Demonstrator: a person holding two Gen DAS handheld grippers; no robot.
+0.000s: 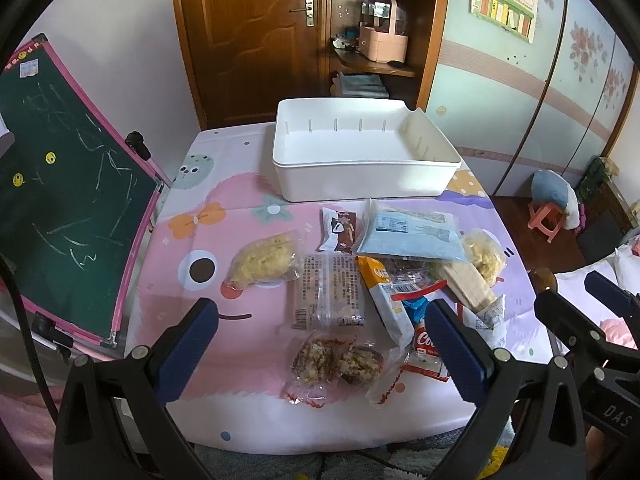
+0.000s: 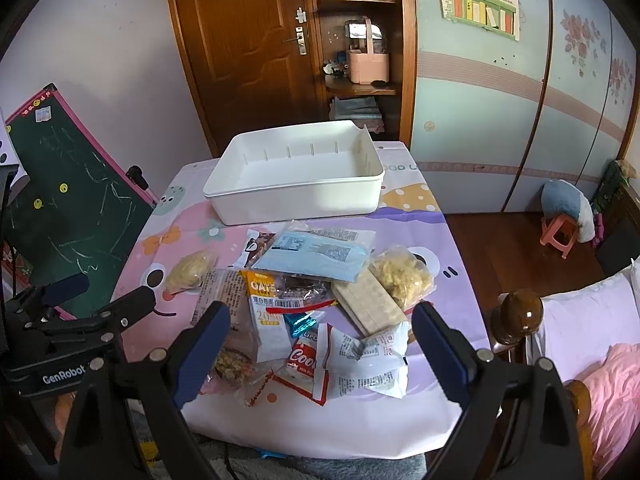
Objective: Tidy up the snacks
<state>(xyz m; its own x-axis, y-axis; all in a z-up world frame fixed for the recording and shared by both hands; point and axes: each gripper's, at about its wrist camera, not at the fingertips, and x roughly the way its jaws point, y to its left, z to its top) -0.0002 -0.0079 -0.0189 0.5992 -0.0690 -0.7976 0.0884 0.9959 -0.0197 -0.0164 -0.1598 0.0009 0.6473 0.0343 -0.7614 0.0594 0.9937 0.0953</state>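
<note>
A small bedroom table (image 1: 224, 420) under a pink cartoon cloth stands before a wooden door (image 1: 248, 36). The left gripper (image 1: 320, 352) hangs over the near edge with its jaws spread wide and nothing between them. The right gripper (image 2: 320, 352) is wide apart too, empty, above the heap of snacks (image 2: 320, 304). A blue packet (image 2: 316, 254) tops the pile. Beyond it, at the far side, sits the white bin (image 1: 360, 184), bare inside. A green chalkboard (image 1: 68, 208) leans at the left.
</note>
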